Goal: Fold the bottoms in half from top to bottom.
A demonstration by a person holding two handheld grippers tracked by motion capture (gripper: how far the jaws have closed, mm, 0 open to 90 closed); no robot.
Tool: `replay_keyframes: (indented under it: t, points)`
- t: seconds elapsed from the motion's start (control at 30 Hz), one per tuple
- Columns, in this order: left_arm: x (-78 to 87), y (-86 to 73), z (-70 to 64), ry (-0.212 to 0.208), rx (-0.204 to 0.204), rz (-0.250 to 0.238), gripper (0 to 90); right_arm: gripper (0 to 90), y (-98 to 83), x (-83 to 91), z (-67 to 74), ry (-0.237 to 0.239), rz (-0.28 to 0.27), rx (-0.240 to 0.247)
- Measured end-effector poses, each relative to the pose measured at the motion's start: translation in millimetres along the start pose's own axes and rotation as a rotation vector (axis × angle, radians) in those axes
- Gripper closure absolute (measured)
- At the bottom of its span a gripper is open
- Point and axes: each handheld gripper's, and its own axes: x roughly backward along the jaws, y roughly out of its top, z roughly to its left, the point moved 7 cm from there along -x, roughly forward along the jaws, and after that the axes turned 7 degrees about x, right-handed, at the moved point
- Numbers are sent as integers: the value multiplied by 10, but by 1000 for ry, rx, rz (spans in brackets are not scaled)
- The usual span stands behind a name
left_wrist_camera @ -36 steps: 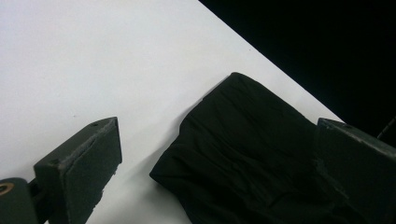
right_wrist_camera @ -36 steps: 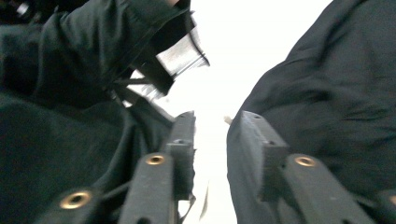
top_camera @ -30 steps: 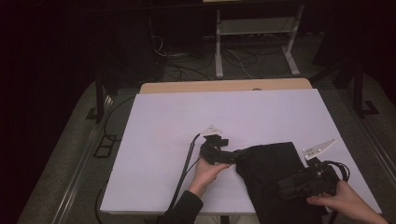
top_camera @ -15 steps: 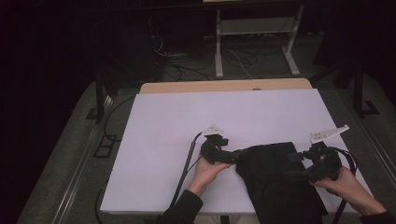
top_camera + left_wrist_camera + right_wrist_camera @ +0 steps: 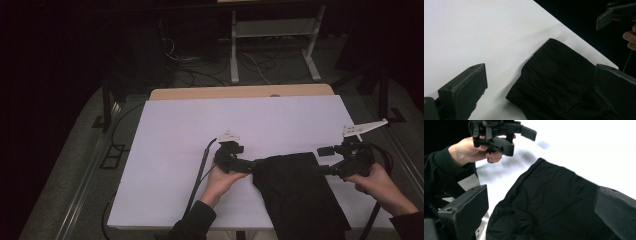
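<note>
1. The black cloth [image 5: 295,192] lies flat on the white surface [image 5: 200,130], at the near right part of it, its near end reaching the front edge.
2. The left tongs [image 5: 248,166] sit just at the cloth's far left corner, held in the person's left hand [image 5: 222,177], jaws pointing toward the fabric.
3. From the left gripper view the left jaws are spread wide, one over bare white surface, the other low over the cloth [image 5: 564,85]; nothing is pinched between them, so they are released.
4. Over to the right tongs [image 5: 322,160]: they hover just off the cloth's far right corner, held in the right hand [image 5: 377,180].
5. Their jaws have just been opening, and in the right gripper view they gape wide with the cloth [image 5: 554,207] lying below and between them, untouched by the pads. Released as well.
6. That same view catches the left tongs [image 5: 520,138] across the cloth, raised in the left hand [image 5: 471,151], a dark sleeve [image 5: 439,175] behind.
7. Cloth shows soft wrinkles near its folded edge.
8. Cables [image 5: 200,170] trail from the left tongs toward the front edge of the surface.
</note>
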Motion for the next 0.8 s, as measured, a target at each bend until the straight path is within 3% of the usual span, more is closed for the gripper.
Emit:
replay_keyframes:
  t: [0.27,0.4,0.6,0.8]
  points:
    - [-23,-9,29,5,12,6,0,0,25,12,-215,-57,0,-12]
    - [-40,-12,44,8,17,3,0,0,34,-25,-335,-60,-10,-24]
    - [-99,-67,71,23,5,34,0,0,-3,-115,-533,-99,8,-26]
    - [-183,-126,81,8,25,66,0,30,-75,-217,-685,-128,33,-35]
